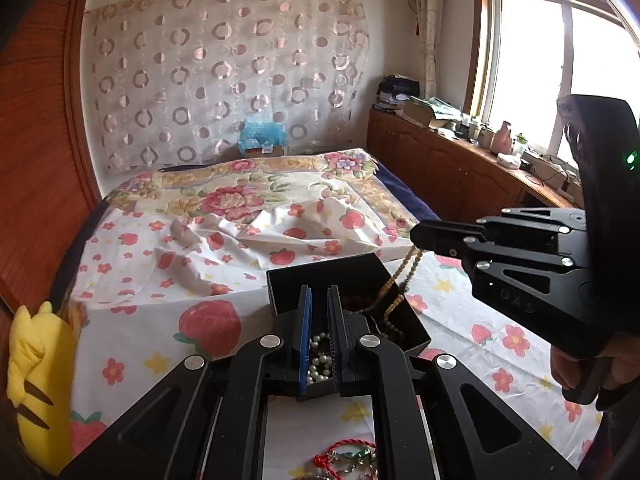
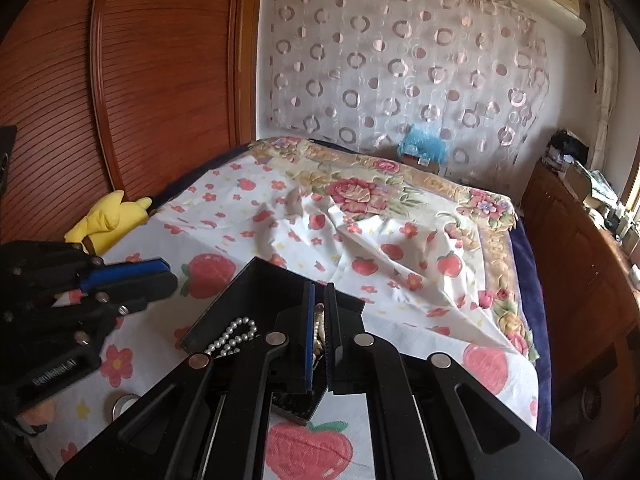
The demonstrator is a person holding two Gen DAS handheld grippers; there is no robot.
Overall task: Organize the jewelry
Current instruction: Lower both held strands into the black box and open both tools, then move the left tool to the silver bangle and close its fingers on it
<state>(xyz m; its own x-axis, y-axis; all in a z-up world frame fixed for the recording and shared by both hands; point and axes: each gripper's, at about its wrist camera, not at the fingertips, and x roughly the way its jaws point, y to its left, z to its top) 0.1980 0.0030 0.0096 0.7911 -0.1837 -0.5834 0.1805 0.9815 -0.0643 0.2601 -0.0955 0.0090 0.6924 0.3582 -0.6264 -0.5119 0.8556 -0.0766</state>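
The right gripper (image 1: 418,236) pinches a tan bead necklace (image 1: 404,276) that hangs into the black box (image 1: 288,280) on the bed (image 1: 132,360). Lower it slowly, then let go. The left gripper (image 1: 318,308) is nearly shut, holding nothing. Pearls (image 2: 234,334) lie inside.

Left gripper (image 1: 318,300): matte black linkage frame, triangular cut-outs in the outer arms, round silver pivot screws at the joints. Two flat parallel fingers, the left one (image 1: 306,340) faced with a blue pad, the right one dark with a ribbed edge. White lettering on the body, seen from the right wrist, too blurred to read.

Right gripper (image 2: 319,296): same black frame, silver screws, one blue-faced finger. Faint embossed letters on its side. Black handle (image 1: 608,152) with a small green light.
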